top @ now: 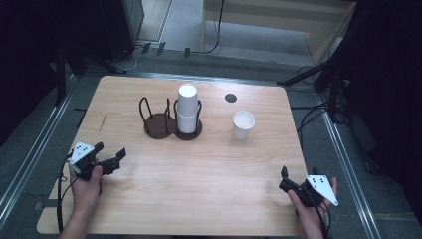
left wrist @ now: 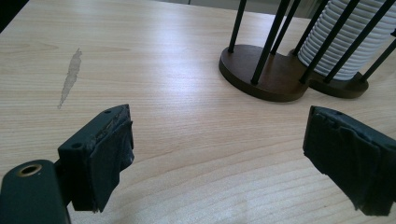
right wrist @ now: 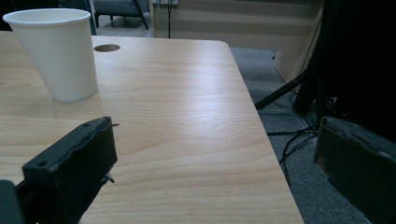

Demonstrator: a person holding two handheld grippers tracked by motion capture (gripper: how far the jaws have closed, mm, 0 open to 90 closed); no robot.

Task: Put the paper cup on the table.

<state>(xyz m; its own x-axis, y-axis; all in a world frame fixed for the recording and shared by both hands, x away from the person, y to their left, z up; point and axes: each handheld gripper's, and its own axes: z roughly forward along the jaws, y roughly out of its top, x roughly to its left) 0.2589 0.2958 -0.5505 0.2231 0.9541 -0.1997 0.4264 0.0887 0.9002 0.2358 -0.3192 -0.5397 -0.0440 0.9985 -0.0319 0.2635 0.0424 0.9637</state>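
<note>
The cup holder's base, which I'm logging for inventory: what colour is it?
Dark brown wood with black upright rods; the cup holder's base shows best in the left gripper view.

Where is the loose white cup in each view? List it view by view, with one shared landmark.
High view: loose white cup stands upright, right of centre.
Left gripper view: faces the cup holder instead.
Right gripper view: upper left.
Shared landmark: the round table hole just behind the cup.

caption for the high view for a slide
Two open handheld grippers, left and right, rest near a loose white paper cup.
</note>
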